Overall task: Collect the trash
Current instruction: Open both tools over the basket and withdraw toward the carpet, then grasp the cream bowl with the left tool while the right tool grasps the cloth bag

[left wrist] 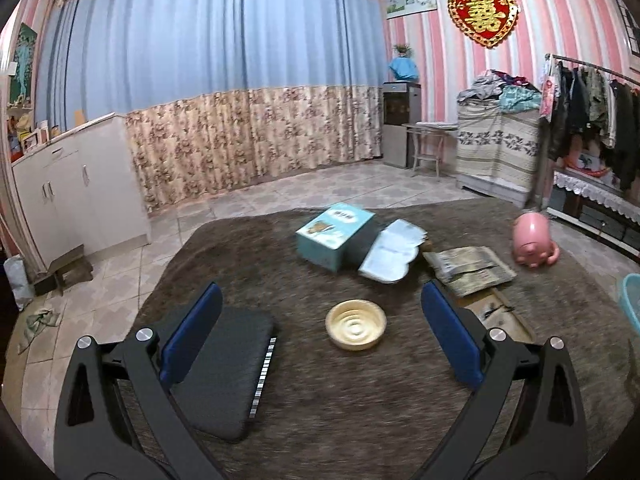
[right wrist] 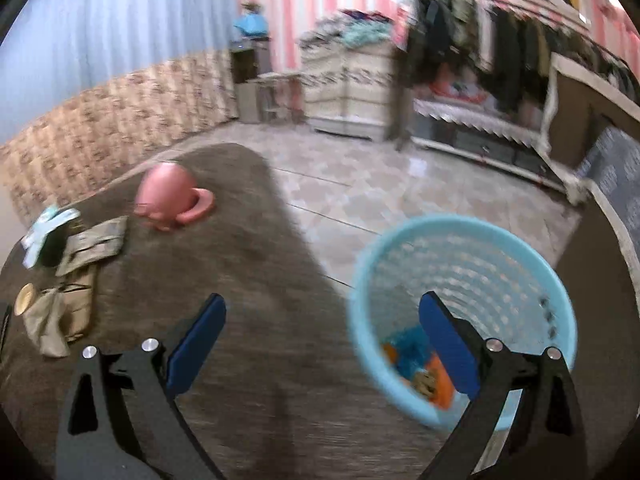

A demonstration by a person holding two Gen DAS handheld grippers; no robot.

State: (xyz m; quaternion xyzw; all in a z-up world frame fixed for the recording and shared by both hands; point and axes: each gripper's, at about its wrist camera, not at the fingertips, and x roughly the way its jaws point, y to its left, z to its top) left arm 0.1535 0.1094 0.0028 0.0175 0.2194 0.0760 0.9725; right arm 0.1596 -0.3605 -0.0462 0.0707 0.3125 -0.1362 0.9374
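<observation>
On the brown table lie a yellow round lid, a teal carton, a white crumpled paper and a tan packet. My left gripper hangs open above the table, with the yellow lid between and just beyond its fingers. My right gripper is open and empty at the table's right edge. Its right finger is over the light blue trash basket, which stands on the floor and holds blue and orange wrappers. The tan packet and the lid show far left.
A pink piggy bank lies at the table's far right. A black pad lies under my left finger. Tiled floor surrounds the table. A white cabinet, curtains and a clothes rack line the walls.
</observation>
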